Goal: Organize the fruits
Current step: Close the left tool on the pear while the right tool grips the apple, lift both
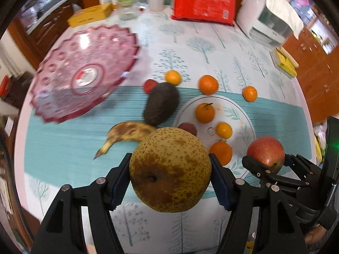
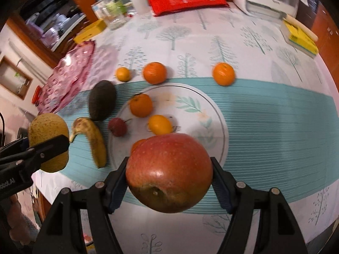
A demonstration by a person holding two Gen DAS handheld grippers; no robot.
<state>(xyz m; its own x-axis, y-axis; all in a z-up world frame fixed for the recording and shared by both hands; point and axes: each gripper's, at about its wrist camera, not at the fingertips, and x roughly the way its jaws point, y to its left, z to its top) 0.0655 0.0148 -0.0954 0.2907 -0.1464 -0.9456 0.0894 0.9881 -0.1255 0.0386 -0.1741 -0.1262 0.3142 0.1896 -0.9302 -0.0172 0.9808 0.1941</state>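
Holding the pear (image 1: 170,170) in my left gripper (image 1: 170,169) and the apple (image 2: 169,172) in my right gripper (image 2: 169,173), I judge the pink glass dish (image 1: 84,72) the goal: it lies ahead-left of the pear, nearer my left.

Left gripper (image 2: 47,148) body, lower left of the right wrist view: white lettering, partly cut off by the frame edge, reading "obot.AI"
Red package (image 1: 203,3) at the far end of the table: white print and a barcode, too blurred to read
Yellow box (image 1: 90,14): dark print on its side, illegible
Pink glass dish (image 1: 82,72): round sticker at its centre, text too small to read
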